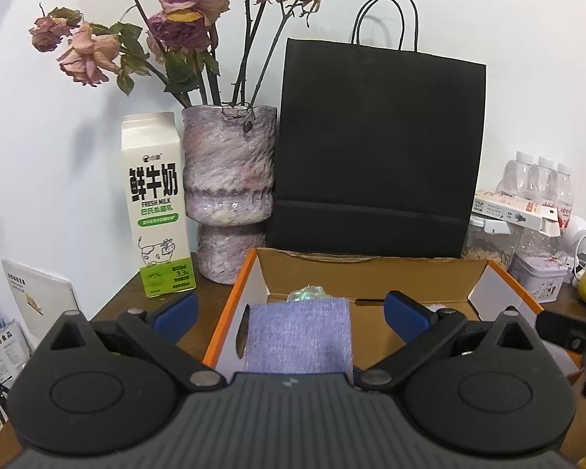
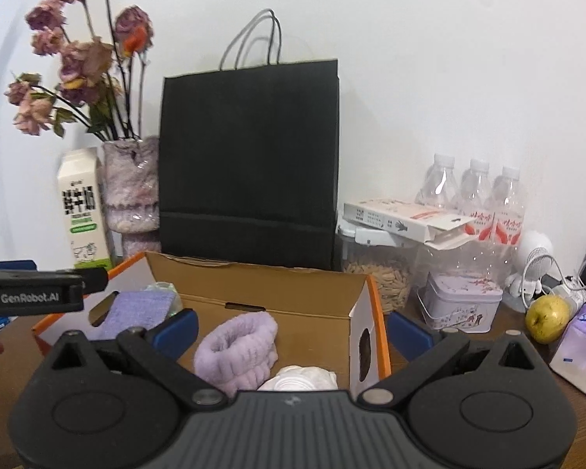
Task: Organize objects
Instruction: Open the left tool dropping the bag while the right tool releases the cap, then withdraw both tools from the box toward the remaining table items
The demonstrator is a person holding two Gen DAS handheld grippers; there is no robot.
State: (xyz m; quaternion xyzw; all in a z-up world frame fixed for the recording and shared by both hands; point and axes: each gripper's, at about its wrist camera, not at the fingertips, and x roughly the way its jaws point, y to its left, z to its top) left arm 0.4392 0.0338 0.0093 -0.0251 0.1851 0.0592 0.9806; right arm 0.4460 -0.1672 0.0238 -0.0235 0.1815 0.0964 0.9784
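Cardboard box (image 2: 254,285) open on top, reachable from above. Black paper bag (image 2: 250,164) blocks directly behind it; vase (image 1: 228,195) and milk carton (image 1: 158,211) crowd rear left.

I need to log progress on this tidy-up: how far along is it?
Done: the box already holds a purple cloth, a fluffy headband and a white item. In hand: nothing; the left tool and right tool are both open, hovering over the box. Left: possibly the apple and purple pack on the table beside it.
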